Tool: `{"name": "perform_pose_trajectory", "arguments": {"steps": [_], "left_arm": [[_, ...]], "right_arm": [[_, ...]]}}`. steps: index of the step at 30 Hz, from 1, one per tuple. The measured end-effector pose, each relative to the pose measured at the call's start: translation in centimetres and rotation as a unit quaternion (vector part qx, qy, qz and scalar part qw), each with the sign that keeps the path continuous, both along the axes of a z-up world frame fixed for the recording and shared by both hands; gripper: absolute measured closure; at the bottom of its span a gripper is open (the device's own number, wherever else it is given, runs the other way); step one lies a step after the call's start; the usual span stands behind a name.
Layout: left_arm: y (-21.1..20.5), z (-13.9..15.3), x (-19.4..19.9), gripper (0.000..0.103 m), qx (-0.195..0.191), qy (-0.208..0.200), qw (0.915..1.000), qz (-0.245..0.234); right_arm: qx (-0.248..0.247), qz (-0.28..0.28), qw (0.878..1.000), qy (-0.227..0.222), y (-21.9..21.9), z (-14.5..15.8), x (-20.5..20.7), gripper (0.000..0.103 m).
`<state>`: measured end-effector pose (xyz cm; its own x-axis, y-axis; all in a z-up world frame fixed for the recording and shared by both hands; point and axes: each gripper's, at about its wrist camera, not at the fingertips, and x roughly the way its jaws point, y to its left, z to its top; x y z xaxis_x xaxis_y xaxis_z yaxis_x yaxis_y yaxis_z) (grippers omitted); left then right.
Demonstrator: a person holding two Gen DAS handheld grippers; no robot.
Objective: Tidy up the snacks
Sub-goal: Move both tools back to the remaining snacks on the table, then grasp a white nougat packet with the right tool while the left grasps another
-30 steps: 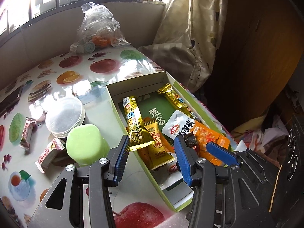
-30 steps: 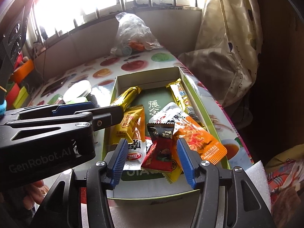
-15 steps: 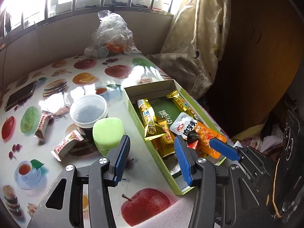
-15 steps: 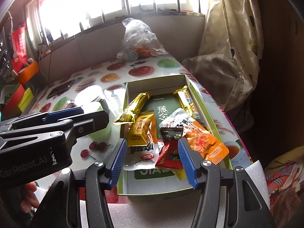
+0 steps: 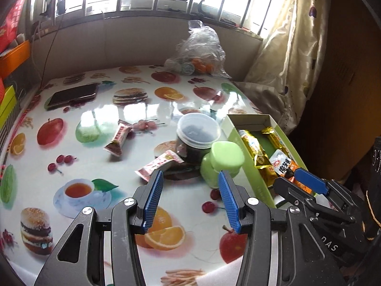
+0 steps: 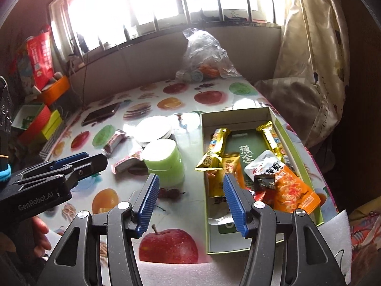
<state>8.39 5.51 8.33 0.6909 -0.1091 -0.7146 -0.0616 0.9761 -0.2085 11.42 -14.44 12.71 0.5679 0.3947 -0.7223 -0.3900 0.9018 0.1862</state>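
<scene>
Both grippers hang over the bench [image 5: 100,128], a glossy top printed with fruit and burgers, and both pairs of blue fingers stand apart with nothing between them.

Nearest, the left gripper [image 5: 189,199] has bare bench between its fingers. Just beyond its fingertips lies a pink-and-white snack packet [image 5: 160,164], partly tucked against a dark jar with a clear lid [image 5: 197,134]. Just past the right fingertip stands a green lidded container [image 5: 222,164], touching the jar's near side. Farther out, left of the jar, a second pink-and-white packet [image 5: 118,138] lies alone on the bench. Beyond that, toward the wall, is a dark phone [image 5: 72,94], and at the far edge a clear plastic bag [image 5: 202,47] with orange items inside.

The right gripper [image 6: 190,201] straddles the near left wall of the green-rimmed cardboard box [image 6: 238,114], its right finger over the inside. Beyond that finger the box holds the sorted snacks: an orange packet [image 6: 295,190], a white pouch [image 6: 266,164], a dark red wrapper, and two gold stick packets [image 6: 215,151] reaching toward the far end. Left of the left finger, the left gripper's black body shows with a person's fingertips below it.
</scene>
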Motion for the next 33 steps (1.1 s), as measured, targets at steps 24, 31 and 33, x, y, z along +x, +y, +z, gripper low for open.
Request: {"name": "perform_pose_trajectory", "arguments": {"steps": [24,31,33], "left_arm": [[13.9,-4.3,-2.6,0.053,-0.044,0.038,0.9919,0.113],[14.9,-4.9,-2.2,0.053,-0.048,0.048,0.9915,0.111],[15.0,-5.1,-1.9,0.053,-0.046,0.052,0.9916,0.109]], "right_arm": [[-0.038,0.068,0.994,0.082,15.6,-5.9,3.6,0.047],[-0.052,0.041,0.993,0.099,17.0,-7.7,5.4,0.048],[-0.052,0.029,0.992,0.110,17.2,-8.1,5.8,0.048]]}}
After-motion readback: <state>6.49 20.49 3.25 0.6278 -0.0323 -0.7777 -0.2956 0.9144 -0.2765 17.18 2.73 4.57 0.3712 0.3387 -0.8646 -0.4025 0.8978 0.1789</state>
